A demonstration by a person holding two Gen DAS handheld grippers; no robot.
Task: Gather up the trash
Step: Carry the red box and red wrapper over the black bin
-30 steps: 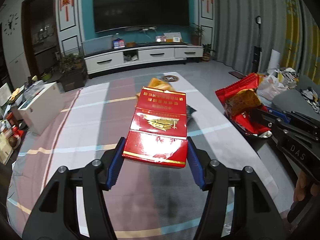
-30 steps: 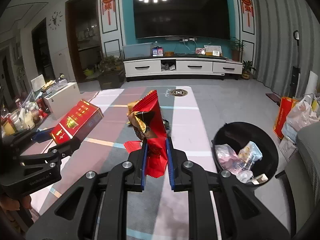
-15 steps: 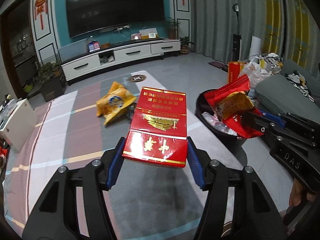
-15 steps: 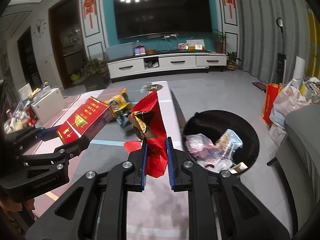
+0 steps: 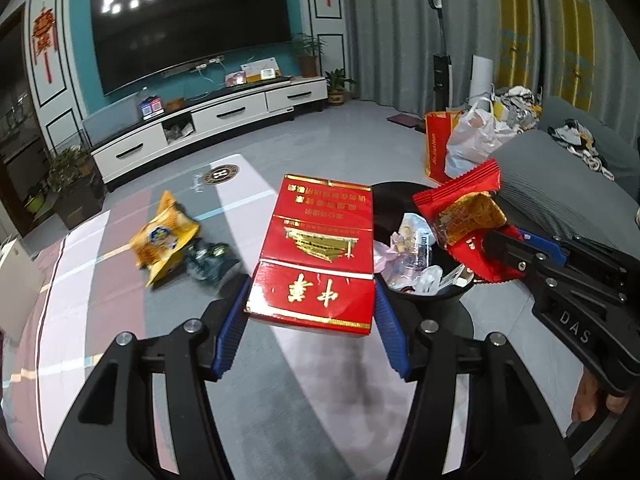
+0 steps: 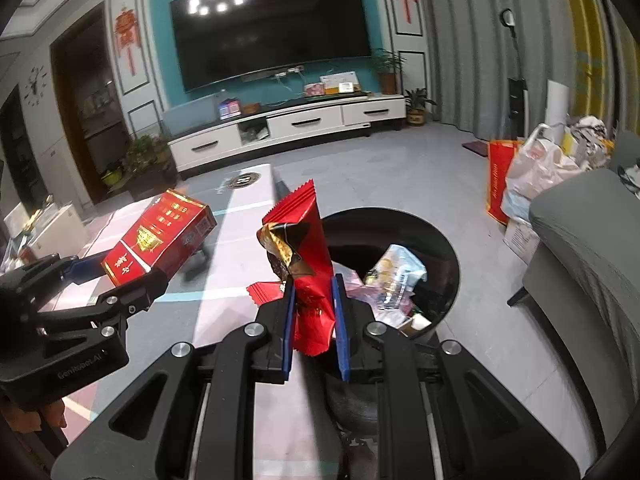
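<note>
My left gripper (image 5: 311, 312) is shut on a flat red carton with gold characters (image 5: 320, 256), held level above the table edge. The same carton (image 6: 160, 236) shows at the left of the right wrist view. My right gripper (image 6: 314, 312) is shut on a crumpled red snack wrapper (image 6: 308, 264), upright between the blue pads, at the near rim of a round black trash bin (image 6: 448, 248). In the left wrist view the wrapper (image 5: 464, 216) hangs over the bin (image 5: 388, 200), which holds several pieces of plastic litter.
A yellow snack bag (image 5: 164, 236) and a dark crumpled wrapper (image 5: 208, 260) lie on the striped table (image 5: 120, 280). A grey sofa (image 6: 592, 260) stands right of the bin. Red and white bags (image 6: 520, 172) sit on the floor beyond. A TV cabinet (image 6: 280, 128) lines the far wall.
Both grippers have swung to the right with their loads. The bin has come closer under the wrapper and beside the carton. The yellow bag has slid to the left of the view.
</note>
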